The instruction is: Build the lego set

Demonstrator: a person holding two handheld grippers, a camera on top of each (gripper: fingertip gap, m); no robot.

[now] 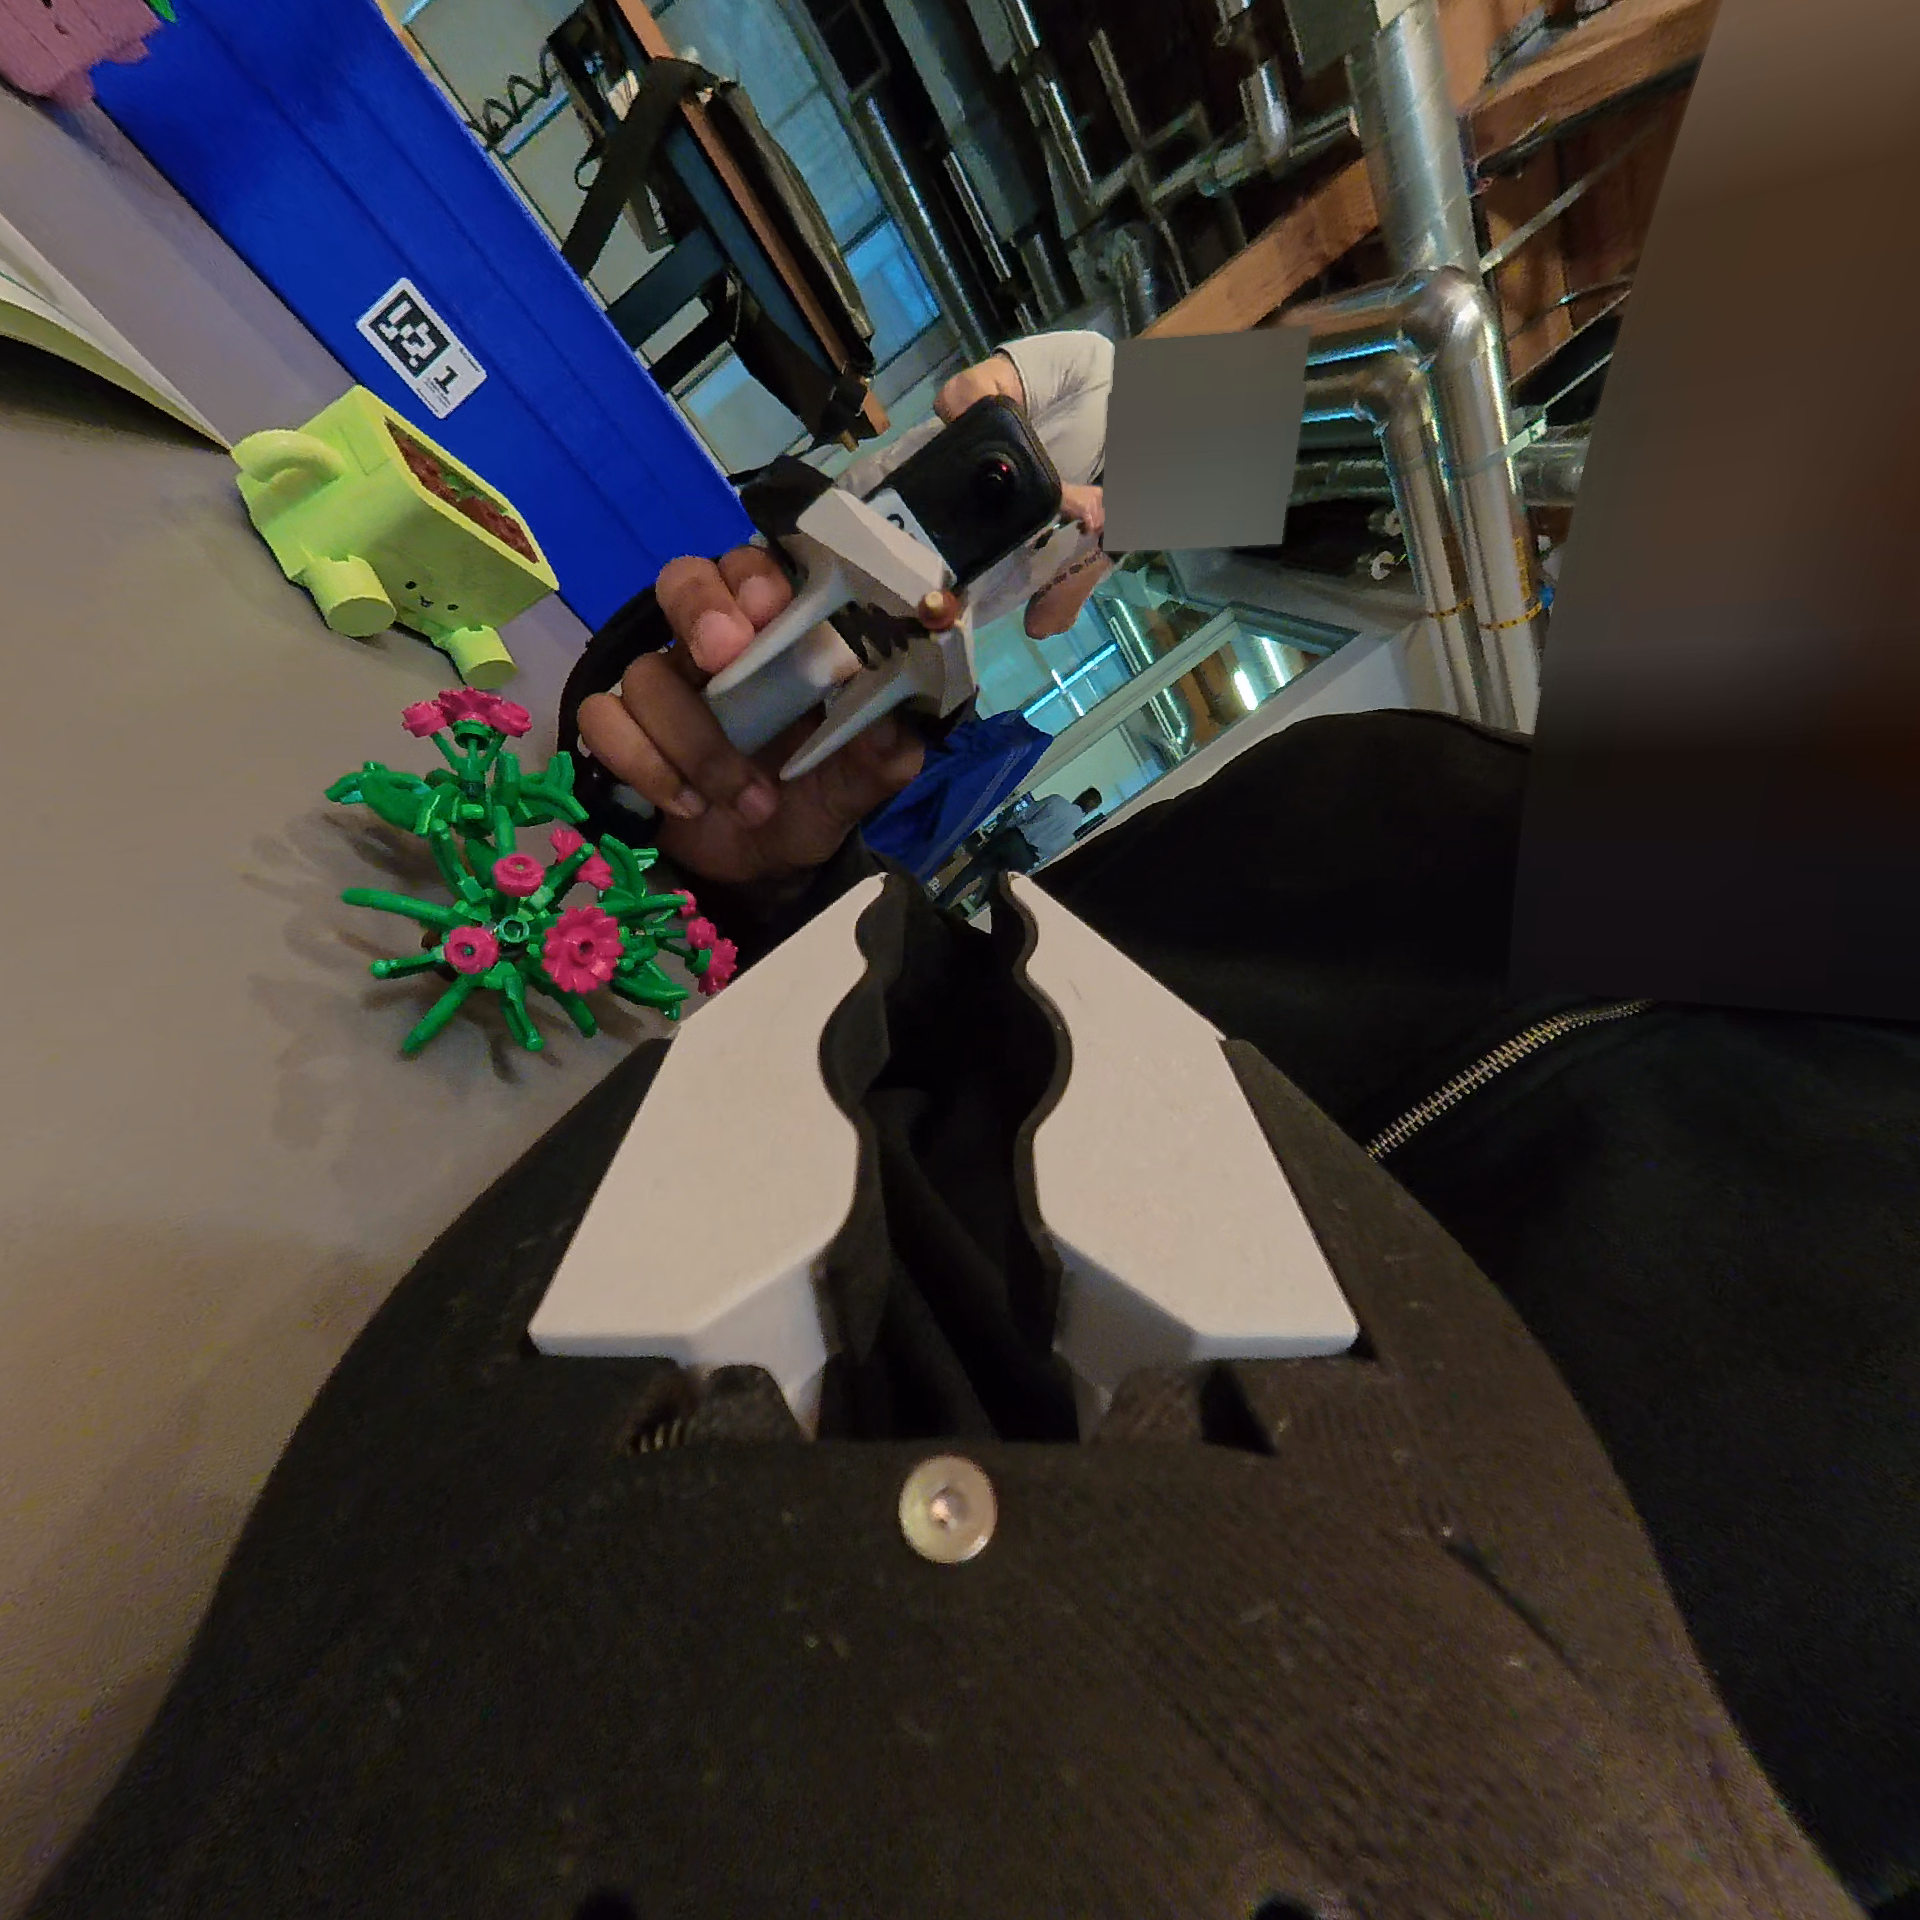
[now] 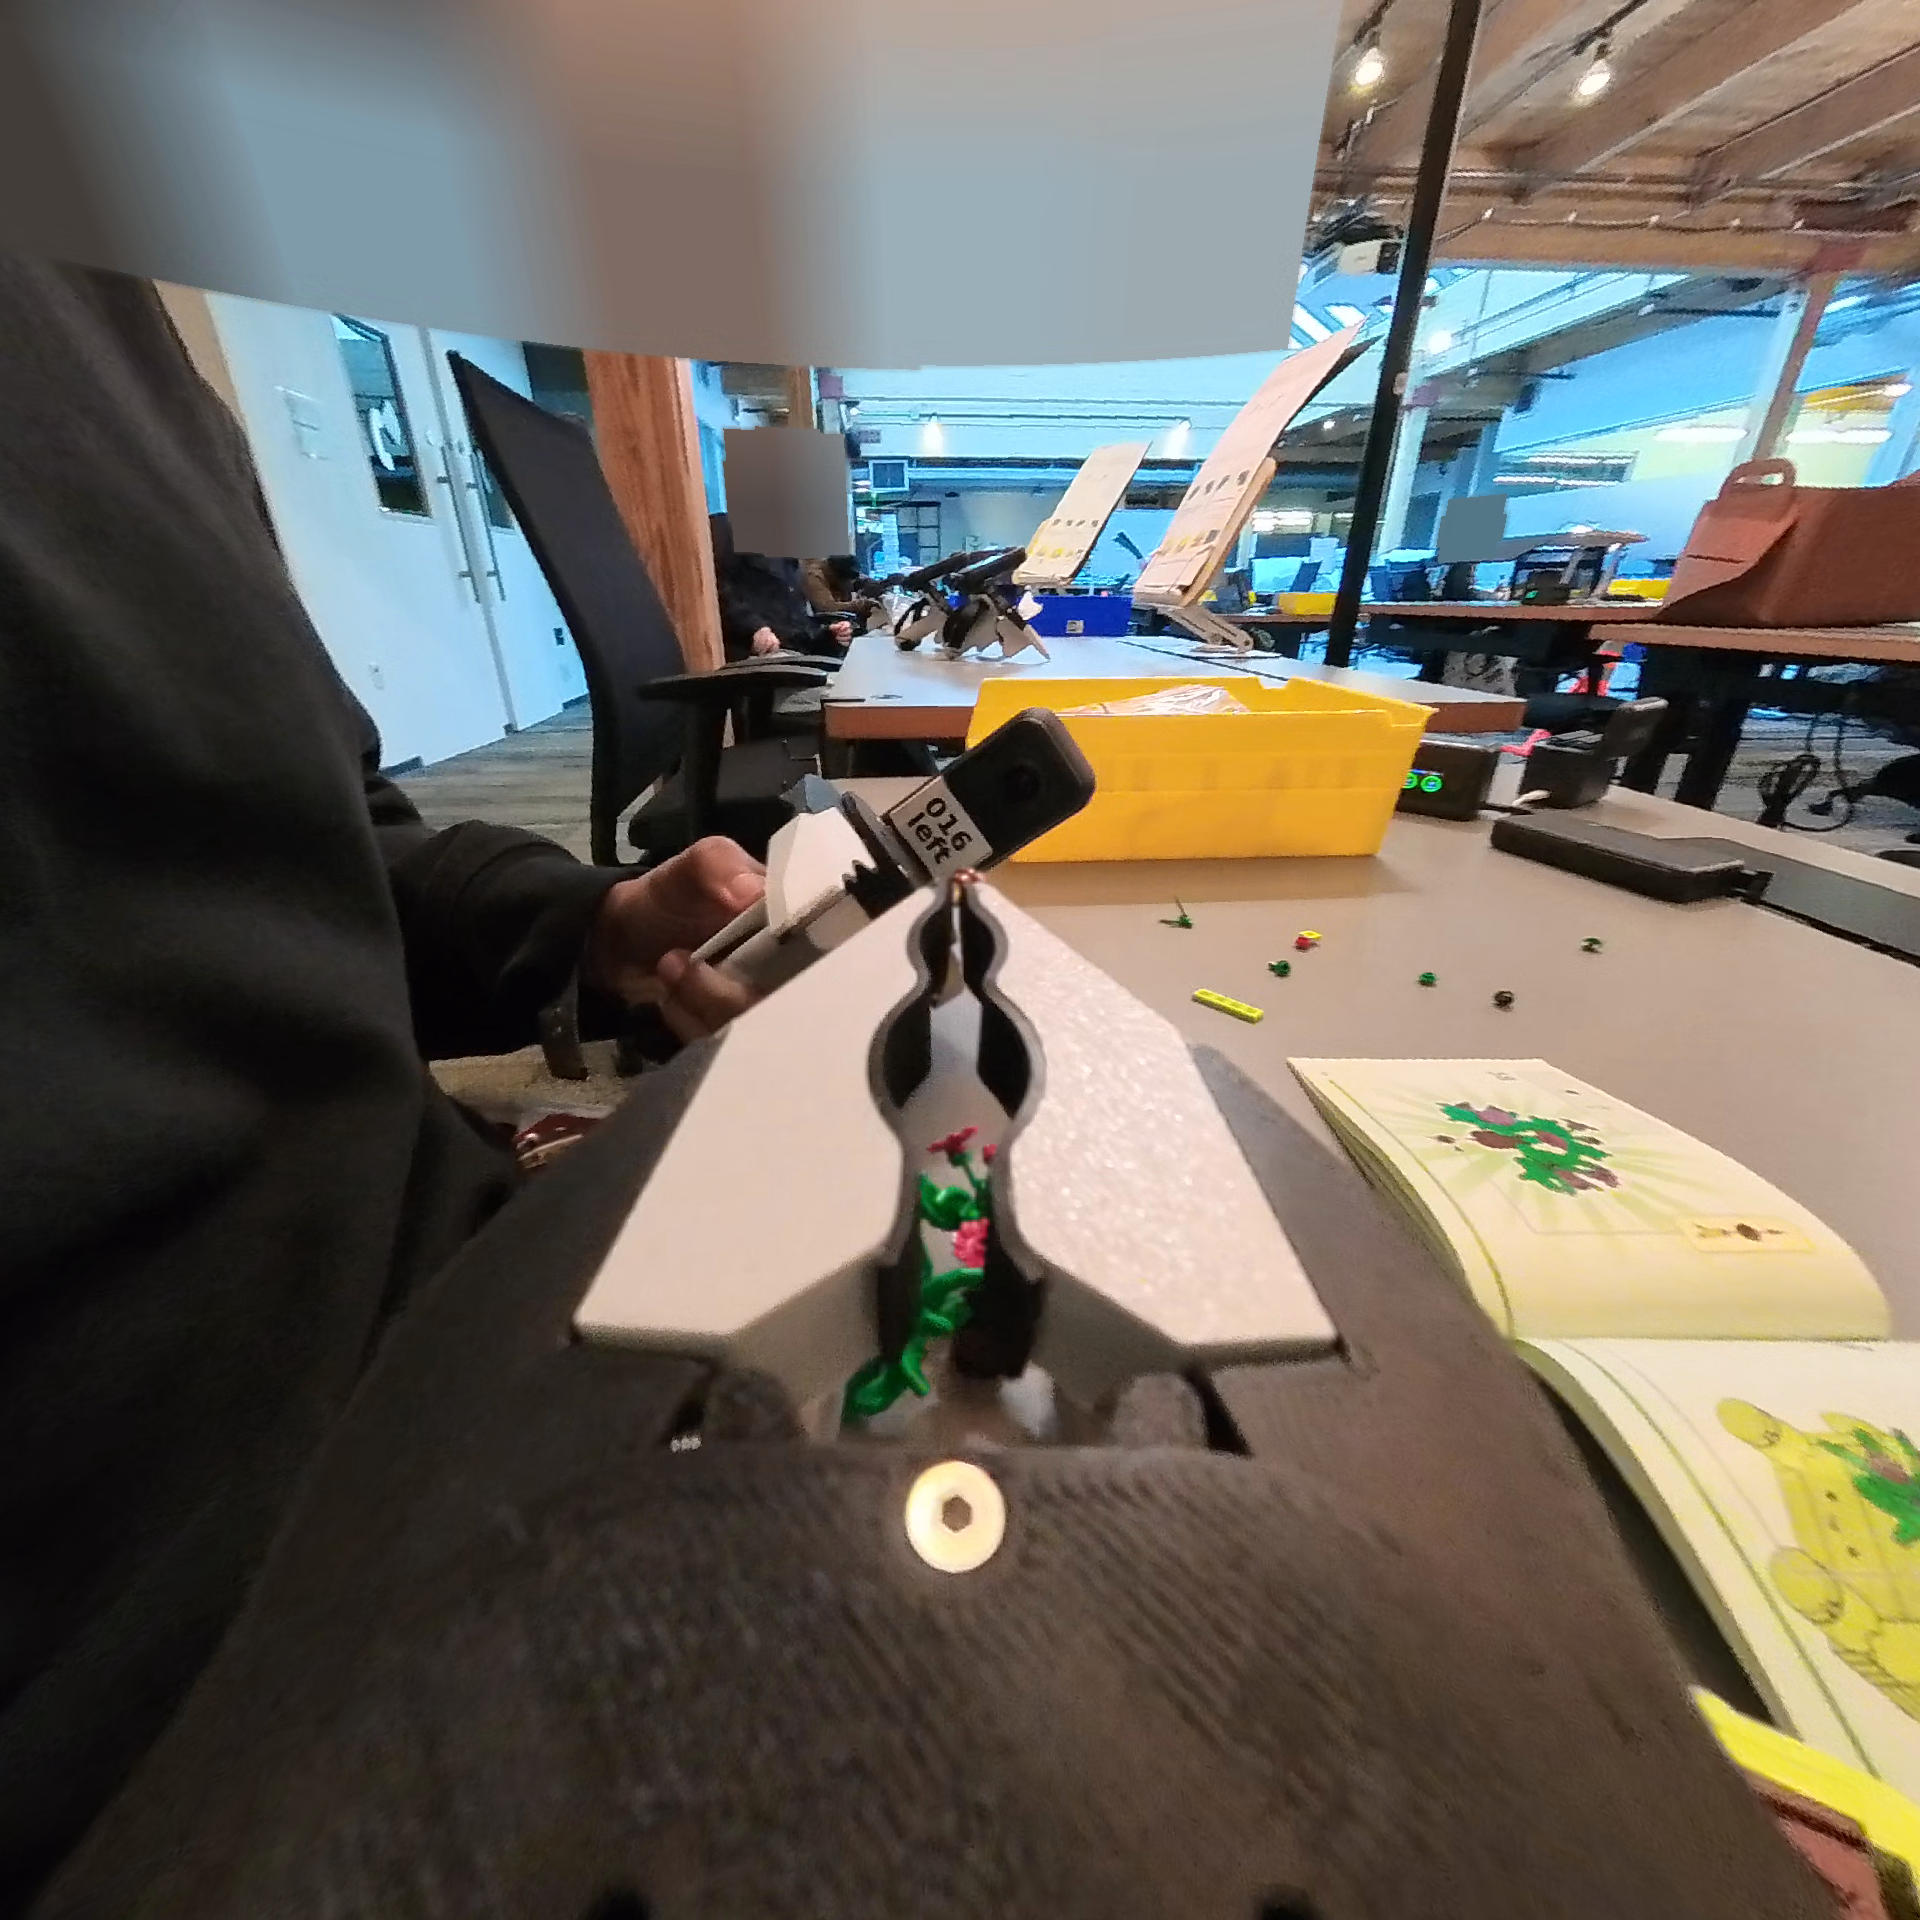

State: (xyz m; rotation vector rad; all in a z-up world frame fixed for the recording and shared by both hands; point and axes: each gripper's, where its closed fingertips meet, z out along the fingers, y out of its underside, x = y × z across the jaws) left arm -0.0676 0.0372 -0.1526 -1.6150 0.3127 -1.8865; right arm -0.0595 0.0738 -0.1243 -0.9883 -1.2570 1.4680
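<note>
My right gripper is shut on a small brown piece at its fingertips, raised above the table's near edge. It also shows in the left wrist view, held in a hand, with the brown piece at its tip. My left gripper is open a little and empty, pointing toward the right gripper. A green plant with pink flowers lies on the grey table; part of it shows through the right gripper's gap. A lime-green pot stands farther back.
An open instruction booklet lies on the right. Small loose pieces, among them a yellow plate, are scattered mid-table. A yellow bin stands at the far edge, a blue bin behind the pot. The person's dark jacket is close by. One gripper's finger ends stand about 5 cm off the other's. From either gripper's tips it is about 15 cm to the lime-green pot.
</note>
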